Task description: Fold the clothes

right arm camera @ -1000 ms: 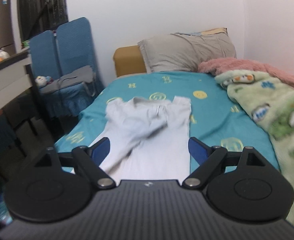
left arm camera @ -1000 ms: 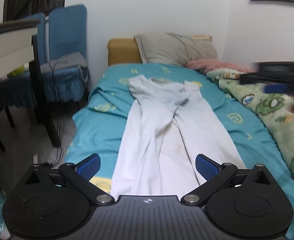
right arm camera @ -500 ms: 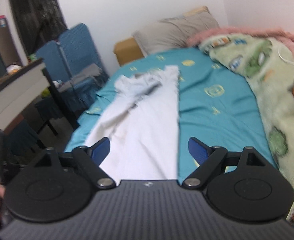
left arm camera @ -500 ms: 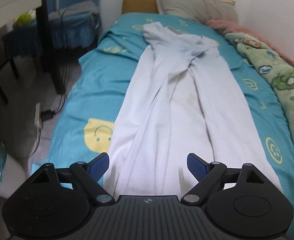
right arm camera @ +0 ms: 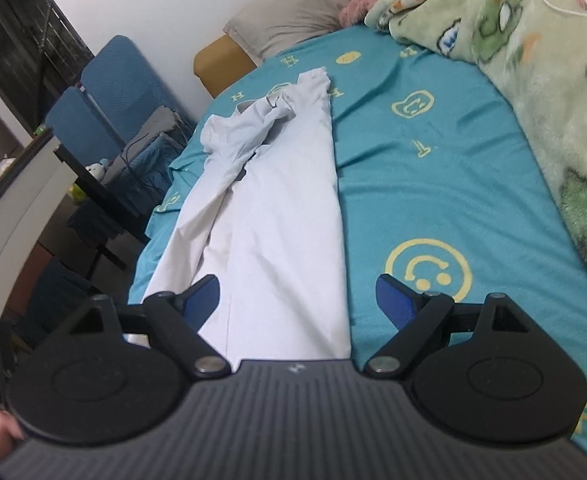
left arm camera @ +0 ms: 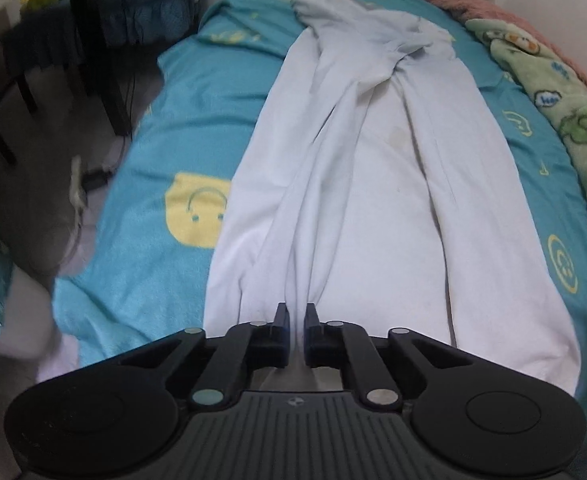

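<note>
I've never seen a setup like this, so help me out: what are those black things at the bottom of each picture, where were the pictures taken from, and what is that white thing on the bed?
No robot here: a person holds one pair of tongs in each hand, with a camera on each looking forward along its fingers. One picture comes from the left tongs, the other from the right tongs. On the teal bedsheet lie white trousers, legs toward the cameras, beside a green blanket. The left tongs are shut on the cloth at a trouser hem; the right tongs are open above the other leg, holding nothing.
</note>
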A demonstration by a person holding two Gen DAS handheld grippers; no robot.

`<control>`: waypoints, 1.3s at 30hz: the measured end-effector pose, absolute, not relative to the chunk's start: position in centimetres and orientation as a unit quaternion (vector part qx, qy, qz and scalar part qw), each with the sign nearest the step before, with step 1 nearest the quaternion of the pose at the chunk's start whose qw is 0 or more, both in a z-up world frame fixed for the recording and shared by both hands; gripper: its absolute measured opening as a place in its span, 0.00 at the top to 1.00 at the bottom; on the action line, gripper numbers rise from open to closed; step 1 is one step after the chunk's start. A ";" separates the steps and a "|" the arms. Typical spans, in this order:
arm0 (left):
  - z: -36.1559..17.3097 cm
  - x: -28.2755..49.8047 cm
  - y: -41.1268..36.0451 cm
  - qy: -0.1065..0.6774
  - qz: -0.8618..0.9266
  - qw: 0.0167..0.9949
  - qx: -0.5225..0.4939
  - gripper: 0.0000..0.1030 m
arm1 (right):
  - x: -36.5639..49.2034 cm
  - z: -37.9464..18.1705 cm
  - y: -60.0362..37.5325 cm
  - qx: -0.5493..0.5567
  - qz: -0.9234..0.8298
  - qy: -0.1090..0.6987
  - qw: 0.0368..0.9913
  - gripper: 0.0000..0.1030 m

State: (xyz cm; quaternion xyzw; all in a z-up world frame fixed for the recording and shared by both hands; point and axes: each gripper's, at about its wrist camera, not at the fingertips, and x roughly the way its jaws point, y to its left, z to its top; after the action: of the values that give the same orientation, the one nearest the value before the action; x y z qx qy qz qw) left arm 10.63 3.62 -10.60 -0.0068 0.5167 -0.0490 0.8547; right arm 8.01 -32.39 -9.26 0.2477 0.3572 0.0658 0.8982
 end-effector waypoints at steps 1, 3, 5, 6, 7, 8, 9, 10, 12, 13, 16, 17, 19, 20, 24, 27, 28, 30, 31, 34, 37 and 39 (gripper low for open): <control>-9.9 10.1 2.8 0.504 -0.056 0.861 0.016 0.97 | 8.0 -9.3 -32.4 0.247 0.067 0.359 0.898 0.16; -8.6 9.2 1.0 0.479 -0.070 0.873 0.063 0.97 | 8.1 -9.4 -32.2 0.246 0.068 0.361 0.897 0.16; -7.6 8.1 -0.7 0.463 -0.094 0.877 0.093 0.98 | 8.3 -9.5 -32.2 0.246 0.070 0.366 0.894 0.16; -7.1 7.5 -1.6 0.454 -0.106 0.878 0.108 0.98 | 8.4 -9.7 -32.1 0.246 0.072 0.370 0.893 0.16; -6.6 7.0 -2.5 0.446 -0.118 0.879 0.123 0.98 | 8.4 -9.8 -32.0 0.246 0.074 0.373 0.891 0.16; -6.2 6.7 -3.3 0.438 -0.125 0.879 0.138 0.98 | 8.5 -9.9 -32.0 0.246 0.074 0.377 0.890 0.16; -5.9 6.5 -3.9 0.434 -0.132 0.879 0.146 0.98 | 8.6 -10.1 -31.9 0.245 0.074 0.380 0.889 0.16; -5.6 6.4 -4.5 0.434 -0.139 0.878 0.147 0.98 | 8.6 -10.2 -31.8 0.244 0.072 0.383 0.888 0.16; -5.6 6.3 -5.5 0.435 -0.150 0.875 0.149 0.98 | 8.8 -10.4 -31.7 0.242 0.069 0.390 0.886 0.16; -5.7 6.2 -5.9 0.434 -0.153 0.874 0.153 0.98 | 8.8 -10.6 -31.7 0.241 0.067 0.392 0.885 0.16; -6.4 6.3 -6.6 0.434 -0.165 0.871 0.161 0.98 | 8.8 -10.8 -31.8 0.242 0.060 0.397 0.883 0.16; -6.9 6.2 -6.9 0.437 -0.173 0.867 0.166 0.98 | 8.7 -10.9 -31.9 0.244 0.059 0.397 0.883 0.16; -8.0 6.2 -7.5 0.441 -0.188 0.860 0.175 0.97 | 8.7 -11.0 -31.9 0.243 0.059 0.399 0.882 0.16; -8.8 6.4 -7.6 0.458 -0.203 0.849 0.167 0.93 | 8.8 -11.1 -31.8 0.242 0.059 0.400 0.882 0.16; -10.5 7.5 -5.9 0.507 -0.231 0.825 0.097 0.78 | 8.8 -11.6 -32.0 0.252 0.066 0.410 0.874 0.16; -10.1 8.9 -1.8 0.522 -0.209 0.827 0.000 0.47 | 8.8 -12.1 -32.3 0.271 0.073 0.419 0.864 0.16; -10.1 9.4 -0.1 0.526 -0.190 0.828 -0.032 0.41 | 8.9 -12.3 -32.4 0.279 0.074 0.421 0.860 0.16; -10.2 10.3 3.0 0.530 -0.144 0.831 -0.089 0.38 | 9.0 -12.8 -32.7 0.299 0.074 0.427 0.850 0.16; -10.3 10.8 4.5 0.532 -0.117 0.831 -0.114 0.33 | 9.1 -13.0 -32.8 0.307 0.072 0.431 0.845 0.16; -10.7 12.1 7.6 0.530 -0.048 0.832 -0.156 0.26 | 9.1 -13.7 -33.1 0.321 0.058 0.441 0.836 0.16; -11.4 12.7 8.0 0.534 -0.018 0.832 -0.151 0.26 | 9.0 -14.3 -33.6 0.336 0.044 0.448 0.827 0.17; -11.7 13.0 7.8 0.538 -0.010 0.832 -0.137 0.26 | 9.0 -14.6 -33.8 0.343 0.039 0.452 0.822 0.17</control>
State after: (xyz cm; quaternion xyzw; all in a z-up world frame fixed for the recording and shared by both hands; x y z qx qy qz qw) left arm 13.02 7.83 -11.66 -0.1371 0.5380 -0.0097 0.8317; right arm 8.98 -33.84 -14.65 0.3434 0.4523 0.0386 0.8222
